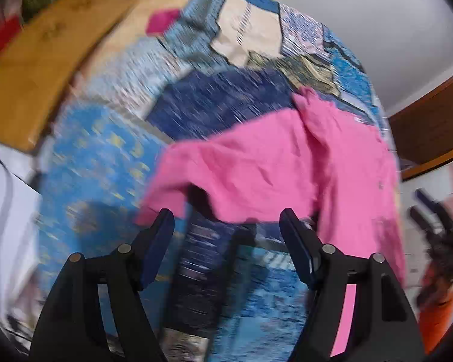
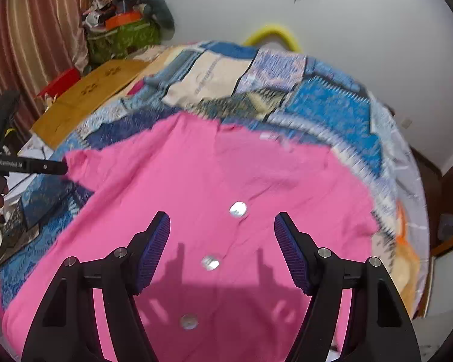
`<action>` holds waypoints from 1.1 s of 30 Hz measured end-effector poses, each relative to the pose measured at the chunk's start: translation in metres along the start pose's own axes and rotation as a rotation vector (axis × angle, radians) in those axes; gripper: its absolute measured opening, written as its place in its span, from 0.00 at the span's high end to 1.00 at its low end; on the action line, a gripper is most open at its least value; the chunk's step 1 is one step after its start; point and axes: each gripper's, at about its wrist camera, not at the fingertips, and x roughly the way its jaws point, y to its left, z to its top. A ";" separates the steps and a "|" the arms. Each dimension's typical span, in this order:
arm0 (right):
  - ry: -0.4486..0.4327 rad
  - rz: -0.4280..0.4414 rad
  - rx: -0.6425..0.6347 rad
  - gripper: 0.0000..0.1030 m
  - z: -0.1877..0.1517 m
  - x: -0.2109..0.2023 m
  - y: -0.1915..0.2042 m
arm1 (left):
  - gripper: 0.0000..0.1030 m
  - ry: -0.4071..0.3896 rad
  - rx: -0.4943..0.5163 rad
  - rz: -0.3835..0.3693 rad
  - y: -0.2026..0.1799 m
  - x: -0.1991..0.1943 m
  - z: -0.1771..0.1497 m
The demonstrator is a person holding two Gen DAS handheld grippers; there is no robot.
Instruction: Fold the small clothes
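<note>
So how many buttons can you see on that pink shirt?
3, on the pink cotton shirt in the right wrist view: upper pearly round button, middle button, lowest button, all in a row between the fingers. More may be hidden.

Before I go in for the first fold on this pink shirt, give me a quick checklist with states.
1. Left gripper open, nothing between the pads: ok.
2. Right gripper open, empty: ok.
3. Pink shirt spread flat on the patchwork bedspread: not ok, one sleeve edge is rumpled and lifted in the left wrist view.
4. Buttons face up: ok.
5. Hem edge visible: cannot tell.
</note>
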 end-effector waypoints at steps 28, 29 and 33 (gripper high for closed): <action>0.013 -0.005 0.115 0.34 -0.028 -0.002 -0.033 | 0.99 -0.183 -0.061 0.125 0.014 0.010 0.073; 0.008 -0.006 0.116 0.34 -0.028 -0.004 -0.034 | 0.99 -0.210 -0.032 0.142 0.006 -0.001 0.076; -0.007 -0.007 0.116 0.34 -0.027 -0.011 -0.037 | 0.99 -0.322 0.077 0.152 -0.033 -0.047 0.083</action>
